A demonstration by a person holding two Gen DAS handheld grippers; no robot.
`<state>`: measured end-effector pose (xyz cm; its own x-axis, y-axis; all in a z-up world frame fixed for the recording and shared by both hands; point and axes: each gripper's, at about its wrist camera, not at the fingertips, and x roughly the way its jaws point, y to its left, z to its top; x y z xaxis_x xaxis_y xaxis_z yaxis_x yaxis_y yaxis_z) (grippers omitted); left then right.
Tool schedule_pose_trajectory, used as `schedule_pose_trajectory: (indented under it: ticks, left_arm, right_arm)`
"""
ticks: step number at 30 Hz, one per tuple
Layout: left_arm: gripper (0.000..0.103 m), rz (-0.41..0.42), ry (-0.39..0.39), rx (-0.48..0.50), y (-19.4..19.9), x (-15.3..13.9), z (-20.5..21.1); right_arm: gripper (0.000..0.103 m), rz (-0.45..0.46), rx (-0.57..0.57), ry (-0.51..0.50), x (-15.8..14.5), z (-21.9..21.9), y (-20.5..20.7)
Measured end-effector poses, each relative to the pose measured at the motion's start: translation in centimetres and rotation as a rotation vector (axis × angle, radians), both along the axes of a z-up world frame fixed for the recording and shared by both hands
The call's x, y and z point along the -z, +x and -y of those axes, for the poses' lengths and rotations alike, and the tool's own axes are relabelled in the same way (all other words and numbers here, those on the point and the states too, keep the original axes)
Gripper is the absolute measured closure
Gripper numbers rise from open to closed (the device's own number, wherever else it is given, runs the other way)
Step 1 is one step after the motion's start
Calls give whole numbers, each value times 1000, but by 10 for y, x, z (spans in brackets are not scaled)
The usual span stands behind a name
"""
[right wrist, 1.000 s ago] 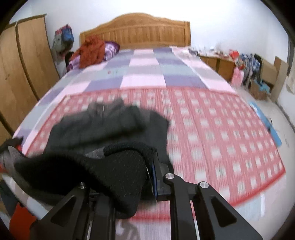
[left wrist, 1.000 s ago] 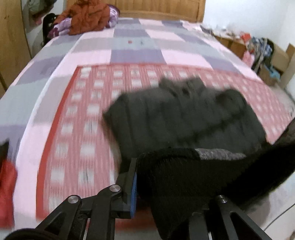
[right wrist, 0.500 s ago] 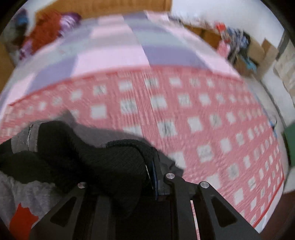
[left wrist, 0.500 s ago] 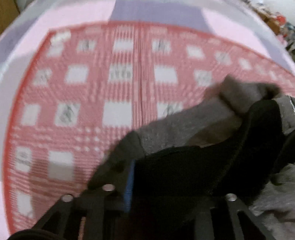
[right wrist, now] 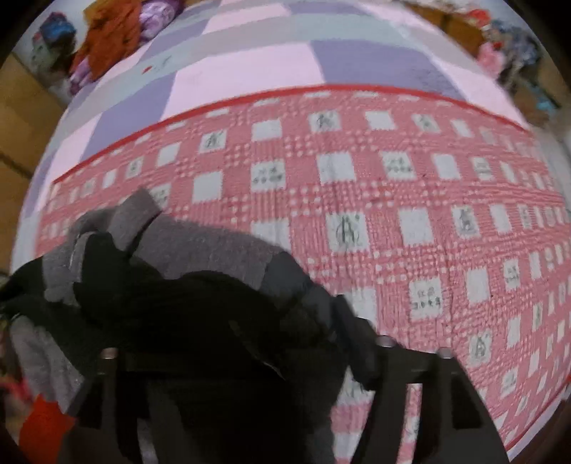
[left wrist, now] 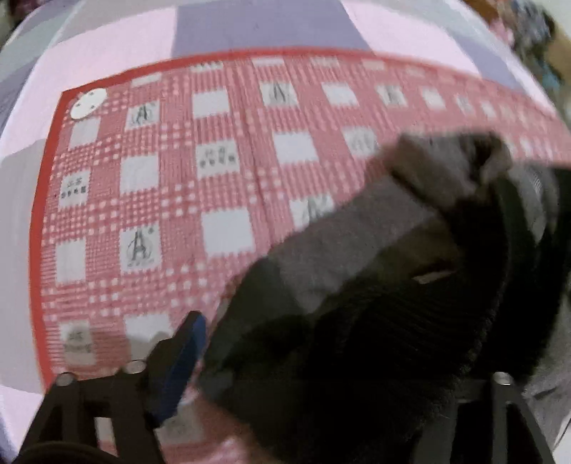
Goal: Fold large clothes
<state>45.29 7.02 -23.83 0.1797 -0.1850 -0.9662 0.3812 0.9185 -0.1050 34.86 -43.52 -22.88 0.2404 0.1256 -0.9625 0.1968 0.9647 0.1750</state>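
Observation:
A dark black-and-grey knitted garment (left wrist: 374, 314) lies bunched on the red-and-white checked blanket (left wrist: 178, 200). My left gripper (left wrist: 321, 374) sits low over the garment's left edge; its blue-padded left finger (left wrist: 182, 360) stands apart from the cloth and the right finger is buried under black fabric. In the right wrist view the same garment (right wrist: 200, 292) covers my right gripper (right wrist: 242, 357); its right finger (right wrist: 357, 342) shows beside the cloth, the left finger is hidden.
The checked blanket (right wrist: 410, 221) lies over a pink, grey and purple quilt (right wrist: 249, 64). An orange and purple pile of clothes (right wrist: 114, 32) sits at the far left of the bed. Clutter (right wrist: 506, 46) stands beside the bed at far right.
Both grippers have swung forward and down, laying the held edge of the garment over the rest of it on the blanket. The jaws now look wider than before.

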Motion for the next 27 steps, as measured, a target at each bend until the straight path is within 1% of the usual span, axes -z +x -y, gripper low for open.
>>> schedule_pose_trajectory:
  ticks: [1,4,5,6,7,8,9,10,11,12,13,14,15,16,17,18,19,21,22,23,24,25,26,27]
  left_arm:
    - [16,-14,23,19,-3,-2,-3]
    - [15,-54,19,30,-11,-5,-8]
    - [15,-60,14,21,-14,-6,-10]
    - [15,-73,-11,-7,-15,-7,-13]
    - [15,-87,-29,-28,-14,-6,-13]
    - [15,-115,-42,-69,-10,-3,-14]
    - [15,-117,-35,-90,-8,-2,-11]
    - [14,-106,-2,-108,-4,-3,-4]
    - [14,-78,57,-95,-2,-4,6]
    - [14,-42,134,-66,-1,-5,18]
    - [14,-4,249,-9,-2,-4,38]
    - [14,11,309,38,-3,-4,52]
    - [14,31,346,78,-4,-5,62]
    - [14,61,366,103,-6,-9,71]
    - [14,63,357,99,-4,-13,72]
    - [14,41,301,60,2,-22,70]
    - [14,21,259,29,8,-27,64]
    - [14,-37,52,-116,24,-44,41]
    - [13,-66,-111,-247,35,-57,19]
    - [11,-66,-199,-339,39,-66,4]
    - [11,-50,-233,-385,39,-73,-2]
    - [10,7,-265,-417,33,-88,-9]
    - [10,50,-261,-408,24,-97,-9]
    - [10,114,-229,-376,7,-107,-3]
  right_arm:
    - [30,-4,-22,11,-4,0,-3]
    - [30,0,-128,59,-16,-12,-16]
    - [30,8,-139,88,-19,-13,-19]
    - [27,32,-121,148,-21,-10,-22]
    - [24,35,-98,174,-19,-6,-22]
    - [23,21,-64,168,-16,-3,-19]
    - [22,3,-41,72,-14,-4,-13]
    - [22,2,-47,3,-15,-7,-9]
    - [22,34,-125,-142,-23,-28,1]
    - [22,34,-125,-142,-23,-28,1]
    - [22,73,-180,-183,-32,-42,3]
    - [22,93,-209,-170,-37,-50,4]
    - [22,107,-234,-121,-42,-56,5]
    - [22,122,-244,-63,-47,-60,5]
    - [22,155,-248,4,-55,-62,4]
    - [22,183,-251,39,-63,-64,2]
    - [22,203,-252,43,-69,-66,0]
    - [22,254,-255,21,-81,-72,-13]
    - [22,271,-258,19,-85,-73,-18]
    - [22,287,-261,22,-87,-74,-25]
    - [22,301,-265,32,-89,-76,-35]
    - [22,313,-269,43,-91,-75,-45]
    - [22,318,-275,46,-90,-79,-54]
    - [22,318,-288,33,-88,-85,-67]
